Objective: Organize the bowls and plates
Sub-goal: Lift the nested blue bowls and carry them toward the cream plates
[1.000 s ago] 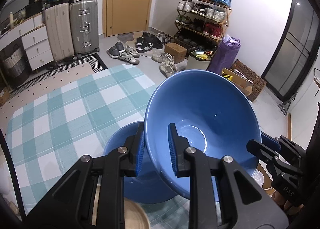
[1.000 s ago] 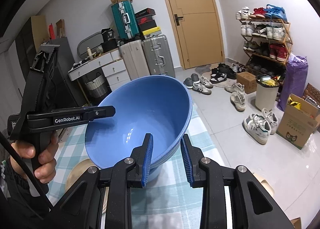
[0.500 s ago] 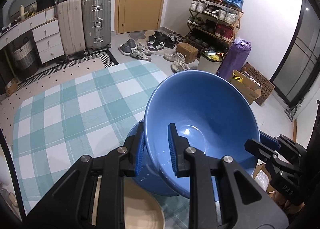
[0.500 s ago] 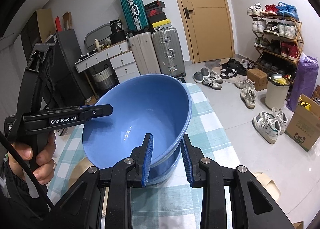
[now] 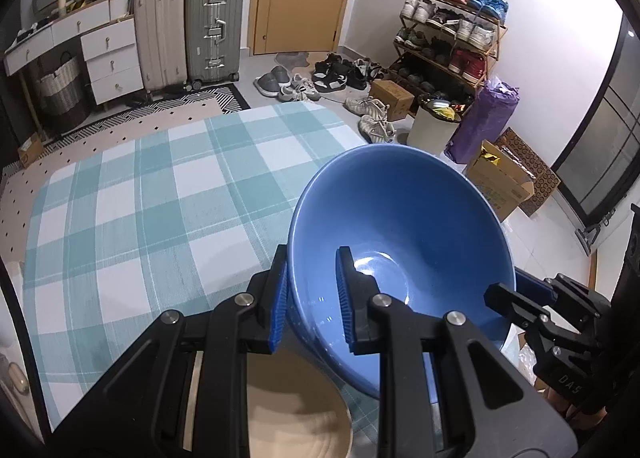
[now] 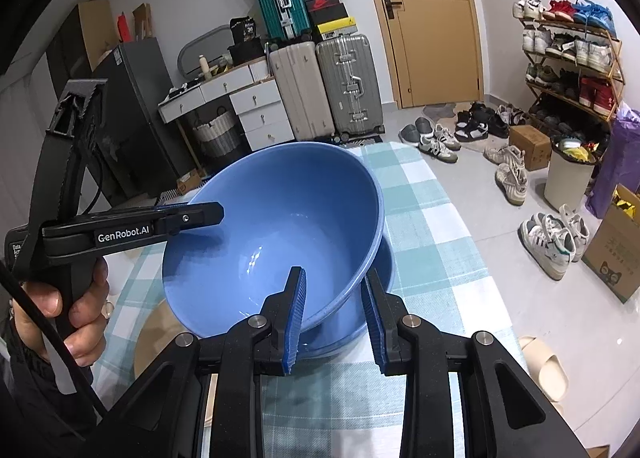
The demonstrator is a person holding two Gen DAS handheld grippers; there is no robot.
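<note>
My left black two-finger gripper [image 5: 311, 300] and right black two-finger gripper [image 6: 336, 316] each clamp a rim; my bare left hand [image 6: 68, 310] sits at nine o'clock.

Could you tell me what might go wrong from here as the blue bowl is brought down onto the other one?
1. The upper blue bowl is tilted, so its low edge may knock the lower blue bowl instead of nesting.
2. The left hand-held gripper and right hand-held gripper each pinch only the rim; uneven release could drop it.
3. The stack sits near the edge of the checked tablecloth, so a shove might send it off.
</note>
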